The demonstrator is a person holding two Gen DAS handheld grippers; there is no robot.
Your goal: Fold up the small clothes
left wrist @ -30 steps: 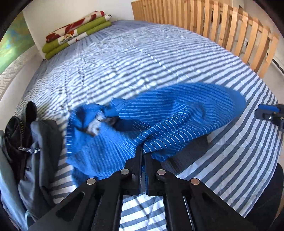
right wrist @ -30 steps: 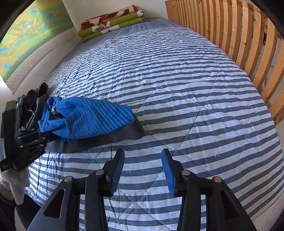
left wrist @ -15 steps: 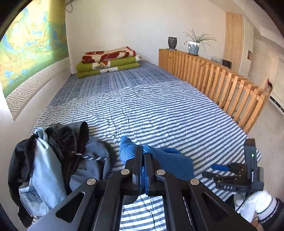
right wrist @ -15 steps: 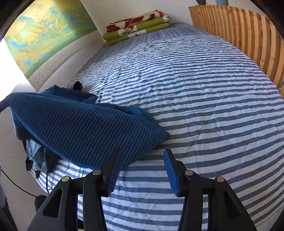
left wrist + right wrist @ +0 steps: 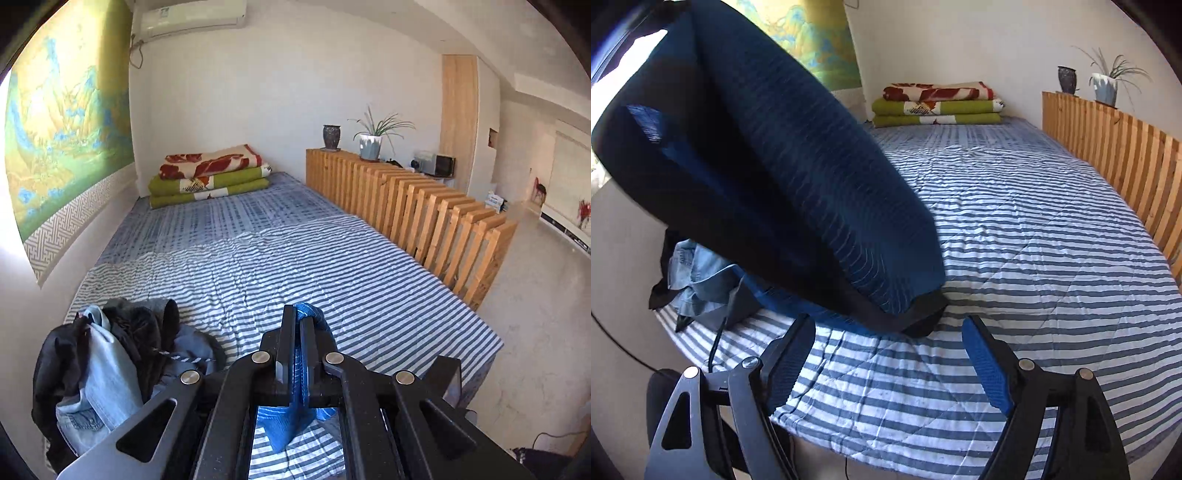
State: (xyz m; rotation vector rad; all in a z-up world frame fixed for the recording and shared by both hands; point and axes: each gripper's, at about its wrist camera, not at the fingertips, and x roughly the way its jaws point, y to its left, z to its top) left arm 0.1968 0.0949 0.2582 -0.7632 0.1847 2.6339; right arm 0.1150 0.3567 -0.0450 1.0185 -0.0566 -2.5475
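Note:
My left gripper (image 5: 298, 325) is shut on a blue garment with thin white stripes (image 5: 295, 417); a bunch of its cloth pokes out past the fingertips and the rest hangs below, mostly hidden. In the right wrist view the same blue striped garment (image 5: 798, 177) hangs high in the air, filling the upper left, and its lower edge reaches the striped bedspread (image 5: 1015, 258). My right gripper (image 5: 888, 328) is open just in front of that lower edge, nothing between its fingers.
A heap of dark and light-denim clothes (image 5: 107, 365) lies at the bed's near left corner. Folded green and red blankets (image 5: 210, 175) sit at the far end. A wooden slat railing (image 5: 417, 218) with potted plants runs along the right. A painted wall hanging (image 5: 62, 122) is left.
My left gripper has lifted the blue garment well up off the bed, so it now hangs. The right gripper stays open and has come closer to the garment's lower edge.

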